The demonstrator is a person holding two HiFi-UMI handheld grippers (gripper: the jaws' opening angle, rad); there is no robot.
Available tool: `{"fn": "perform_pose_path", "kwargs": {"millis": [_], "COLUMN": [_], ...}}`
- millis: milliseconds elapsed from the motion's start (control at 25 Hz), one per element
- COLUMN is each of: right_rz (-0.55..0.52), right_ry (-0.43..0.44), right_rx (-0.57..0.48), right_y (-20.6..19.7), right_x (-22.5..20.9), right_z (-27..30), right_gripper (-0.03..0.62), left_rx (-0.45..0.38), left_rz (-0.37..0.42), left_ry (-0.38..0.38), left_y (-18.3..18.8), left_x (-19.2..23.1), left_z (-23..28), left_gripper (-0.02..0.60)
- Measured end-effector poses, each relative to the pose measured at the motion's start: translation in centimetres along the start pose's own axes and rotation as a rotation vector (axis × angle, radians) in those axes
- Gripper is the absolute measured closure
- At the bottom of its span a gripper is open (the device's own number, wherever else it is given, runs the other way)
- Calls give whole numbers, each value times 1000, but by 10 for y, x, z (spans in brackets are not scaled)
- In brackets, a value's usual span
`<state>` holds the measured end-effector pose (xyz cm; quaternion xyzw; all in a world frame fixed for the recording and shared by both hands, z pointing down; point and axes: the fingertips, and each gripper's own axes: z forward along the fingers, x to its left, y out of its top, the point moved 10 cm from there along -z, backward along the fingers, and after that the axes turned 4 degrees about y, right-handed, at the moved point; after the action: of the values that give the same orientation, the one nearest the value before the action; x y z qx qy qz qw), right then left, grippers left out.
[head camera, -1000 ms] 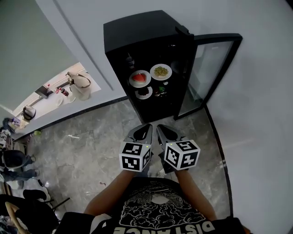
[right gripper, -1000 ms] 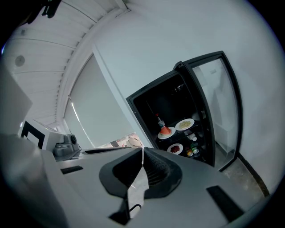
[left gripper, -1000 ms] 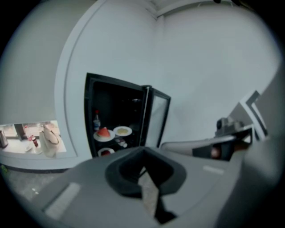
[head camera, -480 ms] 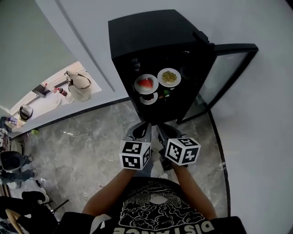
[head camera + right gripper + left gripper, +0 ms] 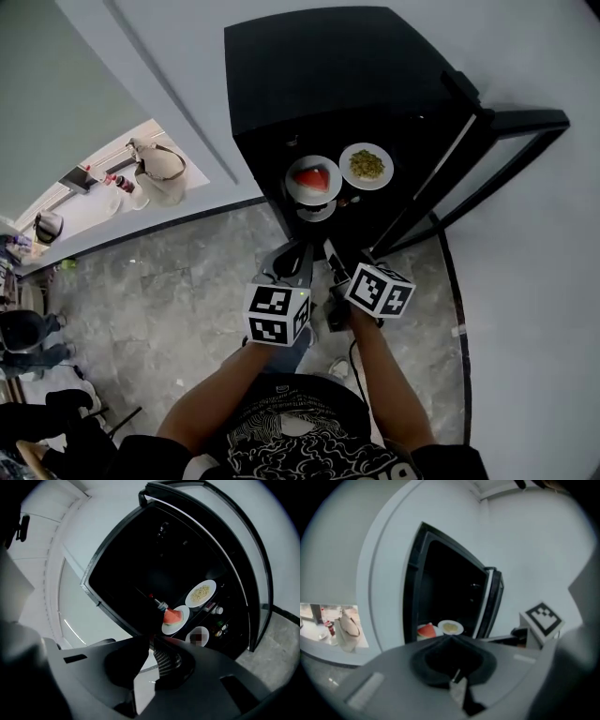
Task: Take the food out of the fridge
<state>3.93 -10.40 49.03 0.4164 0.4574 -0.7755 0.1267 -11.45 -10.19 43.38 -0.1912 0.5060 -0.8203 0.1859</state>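
The black fridge (image 5: 319,66) stands against the white wall with its glass door (image 5: 511,155) swung open to the right. On a shelf inside sit a white plate with a red watermelon slice (image 5: 314,178) (image 5: 176,618) (image 5: 425,631) and a plate of yellow noodles (image 5: 367,165) (image 5: 201,593) (image 5: 450,627). A smaller plate (image 5: 317,210) (image 5: 200,636) lies one shelf lower. My left gripper (image 5: 294,253) (image 5: 450,638) and right gripper (image 5: 330,259) (image 5: 152,640) hover side by side just in front of the fridge opening. Both are shut and hold nothing.
A dark bottle (image 5: 159,603) stands behind the watermelon plate, and small bottles (image 5: 216,610) sit on the lower shelf. Left of the fridge, an opening shows a counter with a beige bag (image 5: 157,173). Grey marble floor (image 5: 169,281) lies below.
Both grippers have moved forward and down toward the fridge opening, which now lies closer. The right gripper has rolled, its marker cube tilted more.
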Motion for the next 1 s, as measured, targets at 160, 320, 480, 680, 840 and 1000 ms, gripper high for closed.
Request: {"fn": "perform_pose_path", "kwargs": {"millis": [160, 320, 480, 680, 840, 1000], "right_rz": [86, 170, 263, 354, 402, 473], "right_ry": [18, 26, 32, 43, 18, 14], "right_rx": [-42, -83, -110, -114, -106, -113], "right_y": [1, 0, -4, -10, -12, -10], "right_x": [-26, -50, -68, -86, -97, -104], "right_z": [29, 54, 75, 97, 112, 122], "right_gripper": [591, 591, 589, 516, 517, 517], "left_rx": [13, 27, 33, 46, 50, 53], "left_rz": [-7, 8, 3, 9, 12, 8], "left_ry": [-7, -6, -7, -2, -3, 2], "left_y": [-2, -6, -8, -9, -9, -9], "left_x": [13, 21, 27, 36, 41, 47], "left_z": [15, 27, 36, 45, 47, 48], "left_gripper": [580, 580, 580, 580, 580, 580]}}
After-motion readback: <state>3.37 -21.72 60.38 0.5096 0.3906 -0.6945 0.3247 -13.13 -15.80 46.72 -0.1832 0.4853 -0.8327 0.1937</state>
